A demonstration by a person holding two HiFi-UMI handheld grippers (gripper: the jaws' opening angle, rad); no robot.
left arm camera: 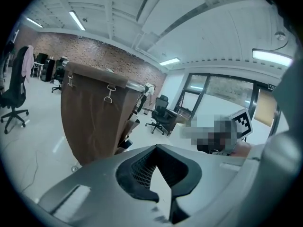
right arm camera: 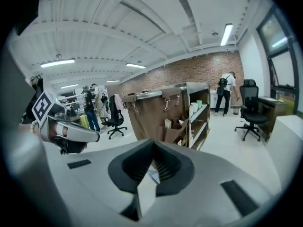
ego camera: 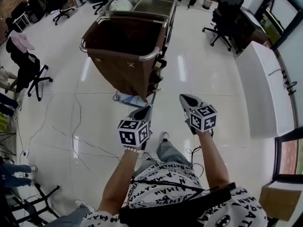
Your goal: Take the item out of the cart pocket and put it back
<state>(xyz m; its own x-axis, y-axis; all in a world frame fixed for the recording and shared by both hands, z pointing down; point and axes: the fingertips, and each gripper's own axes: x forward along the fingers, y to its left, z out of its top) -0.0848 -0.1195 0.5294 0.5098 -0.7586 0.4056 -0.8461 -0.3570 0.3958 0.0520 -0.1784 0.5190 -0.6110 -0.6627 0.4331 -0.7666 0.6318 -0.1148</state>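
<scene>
A steel cart (ego camera: 142, 8) carries a big brown bag (ego camera: 124, 46), also in the left gripper view (left arm camera: 94, 112). Brown side pockets (right arm camera: 173, 126) hang on the cart's end by its shelves. A white and blue packet (ego camera: 129, 99) lies on the floor at the cart's foot, and a bit of it shows past the right jaws (right arm camera: 152, 175). My left gripper (ego camera: 147, 109) hangs just right of the packet, jaws together and nothing in them. My right gripper (ego camera: 182, 98) is further right over bare floor, shut and holding nothing.
Office chairs (ego camera: 226, 18) stand right of the cart and another (ego camera: 28, 72) at the left. A white counter (ego camera: 262, 84) runs along the right side. Cables (ego camera: 71, 136) trail over the glossy floor. People stand in the background (right arm camera: 226, 91).
</scene>
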